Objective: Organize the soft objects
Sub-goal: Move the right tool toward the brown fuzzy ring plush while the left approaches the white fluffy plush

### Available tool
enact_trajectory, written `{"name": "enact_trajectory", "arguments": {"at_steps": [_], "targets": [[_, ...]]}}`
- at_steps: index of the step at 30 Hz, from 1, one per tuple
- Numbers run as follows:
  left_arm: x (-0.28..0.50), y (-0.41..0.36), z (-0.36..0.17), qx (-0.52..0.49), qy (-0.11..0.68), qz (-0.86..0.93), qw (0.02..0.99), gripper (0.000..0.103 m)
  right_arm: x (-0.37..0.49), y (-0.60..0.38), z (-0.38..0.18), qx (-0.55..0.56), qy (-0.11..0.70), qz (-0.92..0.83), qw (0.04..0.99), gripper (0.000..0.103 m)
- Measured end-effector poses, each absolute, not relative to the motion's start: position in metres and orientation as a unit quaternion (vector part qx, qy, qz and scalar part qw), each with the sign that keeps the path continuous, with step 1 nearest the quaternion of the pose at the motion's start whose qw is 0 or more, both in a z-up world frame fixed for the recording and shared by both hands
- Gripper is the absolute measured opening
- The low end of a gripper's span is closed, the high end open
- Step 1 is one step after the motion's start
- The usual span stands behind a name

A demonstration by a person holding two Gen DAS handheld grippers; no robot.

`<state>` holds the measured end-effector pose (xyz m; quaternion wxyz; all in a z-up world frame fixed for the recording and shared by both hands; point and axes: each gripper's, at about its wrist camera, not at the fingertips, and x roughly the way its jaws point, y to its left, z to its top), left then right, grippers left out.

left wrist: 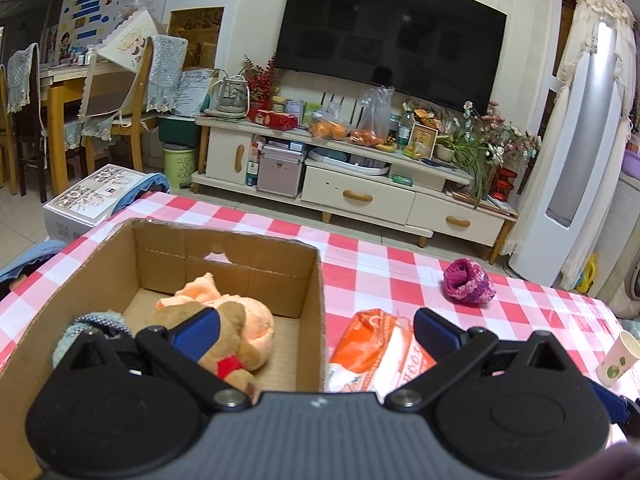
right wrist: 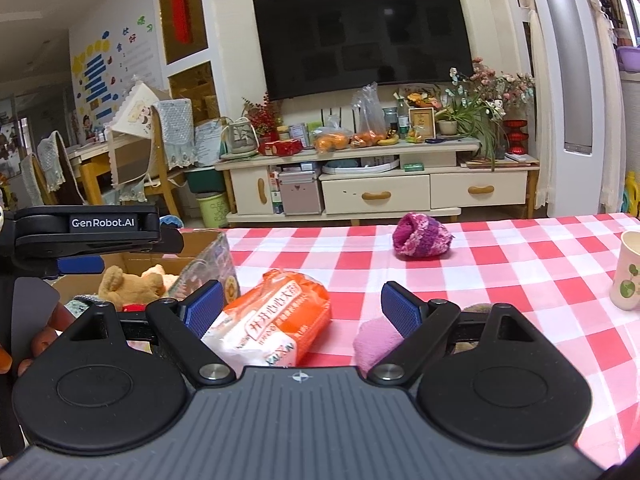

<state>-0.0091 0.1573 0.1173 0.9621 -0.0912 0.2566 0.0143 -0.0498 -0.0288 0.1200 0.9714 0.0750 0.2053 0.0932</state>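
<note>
Teddy bear (left wrist: 236, 344) in box (left wrist: 100, 264), both grippers (left wrist: 316, 330) (right wrist: 302, 304) wide open, empty

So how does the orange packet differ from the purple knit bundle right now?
The orange packet is a shiny printed plastic pack lying flat; the purple knit bundle is a woolly, rounded lump. The packet lies right beside the cardboard box, in front of the open right claw; the bundle sits farther out on the checked cloth. Both are outside the box and ungripped.

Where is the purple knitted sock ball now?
The purple knitted sock ball lies on the red-checked tablecloth, beyond the orange tissue pack, left of the paper cup.
</note>
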Motion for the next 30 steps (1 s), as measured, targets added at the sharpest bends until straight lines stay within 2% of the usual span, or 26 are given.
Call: {"name": "enact_trajectory", "arguments": {"at_steps": [30], "targets": [[-0.012,0.086,0.102,-0.011,0.268,-0.047,0.962,0.102,-0.05,-0.055,0.104,0.123,0.217,0.007,0.968,0.103]]}}
